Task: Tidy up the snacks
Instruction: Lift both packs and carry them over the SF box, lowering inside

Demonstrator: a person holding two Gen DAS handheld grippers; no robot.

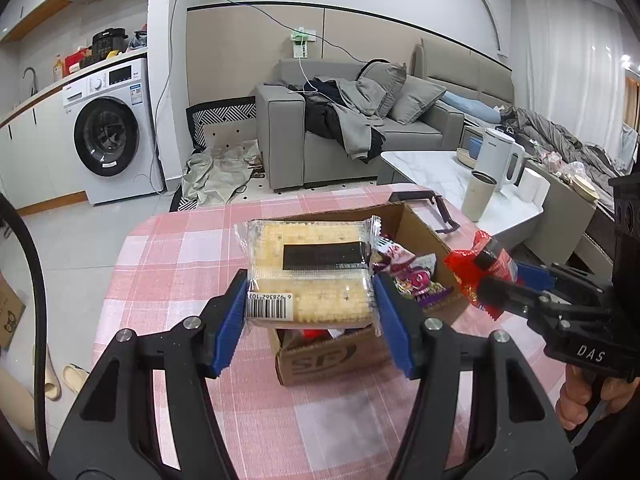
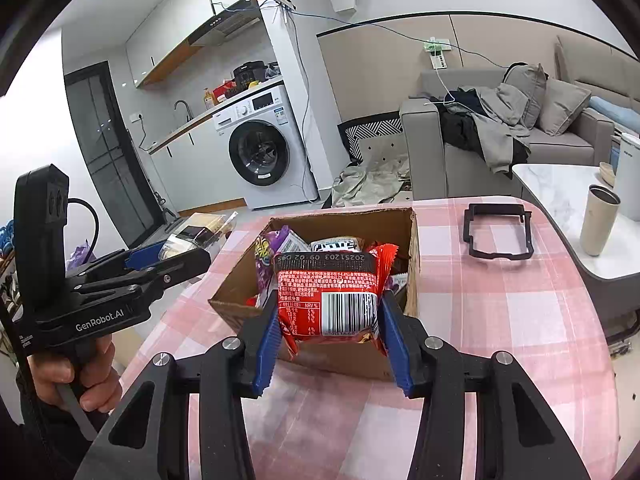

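An open cardboard box (image 1: 336,354) (image 2: 412,240) stands on the pink checked tablecloth and holds several snack packets, among them a purple one (image 2: 266,254). My left gripper (image 1: 310,300) is shut on a clear packet of yellow crackers (image 1: 310,264) and holds it above the box's near edge; it also shows in the right wrist view (image 2: 196,236), left of the box. My right gripper (image 2: 328,316) is shut on a red snack packet (image 2: 328,292) above the box's near side; it shows in the left wrist view (image 1: 486,268) at the box's right.
A black plastic frame (image 2: 498,232) lies on the tablecloth (image 2: 500,320) right of the box. A marble side table (image 2: 568,200) with a beige tumbler (image 2: 598,220) and white kettle (image 1: 500,156) stands beyond the right edge. A grey sofa and washing machine stand behind.
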